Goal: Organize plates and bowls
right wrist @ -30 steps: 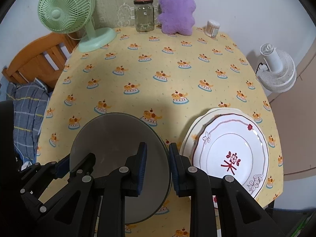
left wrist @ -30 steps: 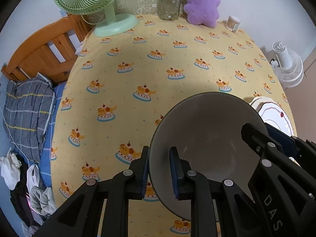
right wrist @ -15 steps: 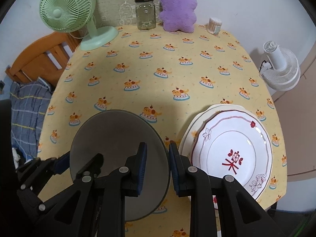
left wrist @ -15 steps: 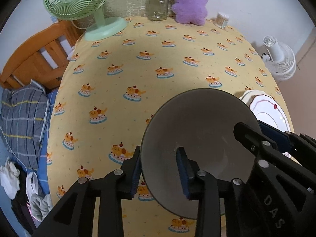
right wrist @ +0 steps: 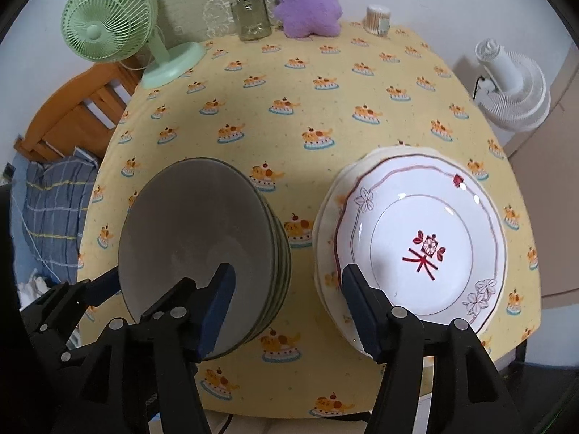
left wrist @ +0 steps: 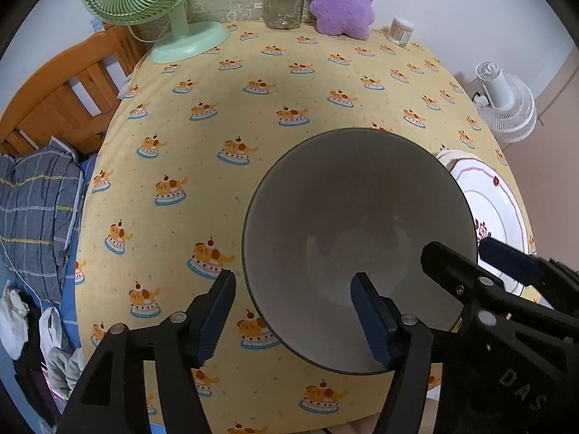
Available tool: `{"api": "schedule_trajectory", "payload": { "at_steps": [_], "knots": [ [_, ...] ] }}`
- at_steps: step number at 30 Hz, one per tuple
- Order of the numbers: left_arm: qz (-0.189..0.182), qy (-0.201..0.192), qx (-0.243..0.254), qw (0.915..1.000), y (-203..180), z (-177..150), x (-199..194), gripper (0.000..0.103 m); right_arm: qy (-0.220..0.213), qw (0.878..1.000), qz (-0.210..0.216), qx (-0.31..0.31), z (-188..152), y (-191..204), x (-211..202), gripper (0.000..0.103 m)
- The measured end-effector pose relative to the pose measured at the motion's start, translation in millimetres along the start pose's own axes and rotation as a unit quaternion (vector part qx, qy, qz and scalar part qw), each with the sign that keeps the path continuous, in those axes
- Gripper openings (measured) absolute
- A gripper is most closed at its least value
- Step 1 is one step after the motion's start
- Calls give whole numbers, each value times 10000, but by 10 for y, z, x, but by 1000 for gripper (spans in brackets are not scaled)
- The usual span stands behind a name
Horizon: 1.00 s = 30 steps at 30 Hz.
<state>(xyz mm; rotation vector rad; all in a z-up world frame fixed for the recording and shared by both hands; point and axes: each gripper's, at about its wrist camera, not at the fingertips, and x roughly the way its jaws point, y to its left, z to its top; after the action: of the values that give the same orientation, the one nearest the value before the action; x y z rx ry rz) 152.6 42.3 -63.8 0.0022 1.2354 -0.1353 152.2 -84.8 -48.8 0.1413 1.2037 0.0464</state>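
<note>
Two grippers: both at the near edge of the table (right wrist: 362, 47), both pointing steeply down.
Left gripper (left wrist: 293, 311): jaws opening; the near rim of the bowl stack (left wrist: 358, 238) stands between the fingers, and neither pad presses on it.
Right gripper (right wrist: 286, 303): jaws opening; one finger lies over the stack's right rim, the other over the left rim of the plate stack (right wrist: 416, 246). Neither pad is seen to press.
Bowl stack: grey bowls nested upright, resting on the tablecloth near the table's near edge, left of the plates, apart from them.
Plate stack: white plate with red flower motif on top of cream plates, at the near right corner of the table.
Green desk fan (right wrist: 108, 25): far left corner of the table.
Glass jar (right wrist: 249, 14): far edge, lid on, just left of the purple plush toy (right wrist: 307, 3).
Cotton swab tub (right wrist: 378, 18): far edge, right of the plush.
White floor fan (right wrist: 514, 83): off the table, beyond its right edge.
</note>
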Motion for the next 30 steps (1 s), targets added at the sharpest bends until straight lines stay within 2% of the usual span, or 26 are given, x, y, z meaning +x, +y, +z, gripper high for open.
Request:
{"api": "schedule_trajectory", "payload": {
  "at_steps": [6, 9, 18, 23, 30],
  "knots": [
    [168, -12, -210, 9996, -21, 19, 31, 76, 109, 9994, 322, 112, 82, -101, 140, 65],
    [302, 81, -311, 9990, -47, 33, 71, 76, 311, 9978, 567, 165, 122, -154, 247, 63],
    [649, 255, -719, 9950, -86, 62, 152, 76, 708, 9903, 1197, -62, 243, -185, 499, 43],
    [641, 244, -895, 9936, -64, 49, 175, 76, 832, 9857, 1454, -164, 265, -166, 593, 40],
    [528, 185, -882, 9945, 4, 92, 216, 76, 912, 9850, 1451, -218, 320, -111, 604, 37]
  ]
}}
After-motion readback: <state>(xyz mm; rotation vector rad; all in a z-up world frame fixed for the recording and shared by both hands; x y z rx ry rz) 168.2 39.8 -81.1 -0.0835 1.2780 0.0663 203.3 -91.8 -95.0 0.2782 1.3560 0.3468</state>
